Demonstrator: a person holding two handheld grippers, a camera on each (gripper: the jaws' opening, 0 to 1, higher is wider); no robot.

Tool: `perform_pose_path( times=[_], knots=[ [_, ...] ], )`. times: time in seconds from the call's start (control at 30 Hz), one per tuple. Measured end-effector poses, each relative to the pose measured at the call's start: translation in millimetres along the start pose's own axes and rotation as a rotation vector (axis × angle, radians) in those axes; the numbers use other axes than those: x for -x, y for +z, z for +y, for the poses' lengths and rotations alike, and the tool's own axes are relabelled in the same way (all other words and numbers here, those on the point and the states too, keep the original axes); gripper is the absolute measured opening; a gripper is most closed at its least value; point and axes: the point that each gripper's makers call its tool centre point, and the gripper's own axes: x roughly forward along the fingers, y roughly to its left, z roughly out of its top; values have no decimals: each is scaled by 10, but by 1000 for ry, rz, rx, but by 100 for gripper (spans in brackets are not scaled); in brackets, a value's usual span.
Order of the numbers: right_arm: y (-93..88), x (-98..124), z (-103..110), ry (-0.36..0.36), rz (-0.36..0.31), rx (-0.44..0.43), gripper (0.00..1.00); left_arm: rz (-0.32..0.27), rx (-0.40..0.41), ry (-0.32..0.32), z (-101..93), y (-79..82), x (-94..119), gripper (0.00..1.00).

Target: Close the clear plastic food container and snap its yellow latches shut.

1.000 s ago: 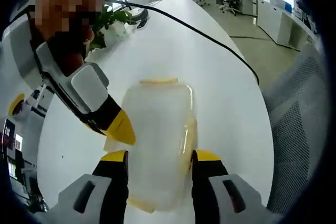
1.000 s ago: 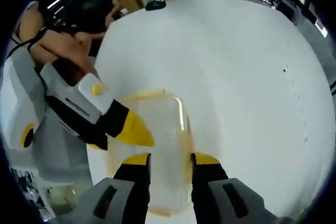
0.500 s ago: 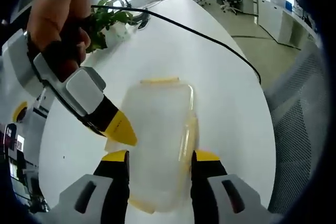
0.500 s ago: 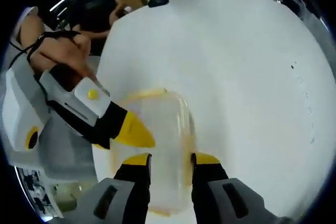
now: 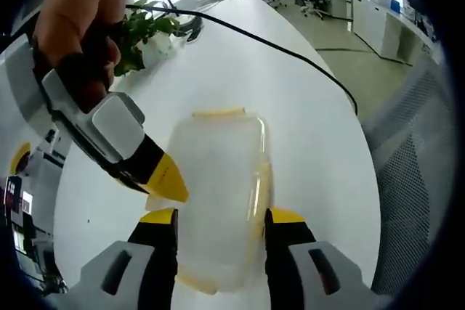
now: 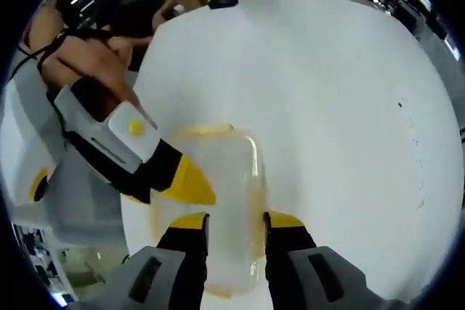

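Note:
The clear plastic container (image 5: 218,186) lies on the white table (image 5: 305,128) with its lid on. Yellow latches show at its far end (image 5: 218,112) and along its right side (image 5: 264,186). My left gripper (image 5: 221,217) hovers open over the container's near half, one jaw to each side of it. My right gripper (image 5: 166,179), held by a hand, comes in from the upper left and its yellow tip rests at the container's left edge. In the right gripper view, my right gripper (image 6: 235,221) stands open over the container (image 6: 218,194), and the left gripper's tip (image 6: 190,183) sits at the left edge.
A black cable (image 5: 290,52) runs across the table beyond the container. A potted plant (image 5: 145,30) stands at the far left. A mesh chair (image 5: 410,179) is off the table's right edge. A dark object (image 6: 221,1) sits at the far table edge.
Nothing has moved much: both grippers stay over the container, and the views have only shifted slightly with the hands.

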Motion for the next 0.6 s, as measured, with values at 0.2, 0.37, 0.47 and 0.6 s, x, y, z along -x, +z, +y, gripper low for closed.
perform_pose_path(
  times=[0.2, 0.37, 0.47, 0.6],
  knots=[
    [11, 15, -13, -24, 8, 13, 28, 0, 0, -16, 12, 3, 7, 47],
    [17, 34, -35, -61, 5, 42, 33, 8, 7, -32, 16, -18, 31, 49],
    [-19, 11, 14, -61, 10, 42, 44, 6, 19, -41, 9, -42, 55, 55],
    [-39, 33, 48, -77, -6, 48, 45, 8, 20, -46, 22, -71, 94, 57]
  ],
)
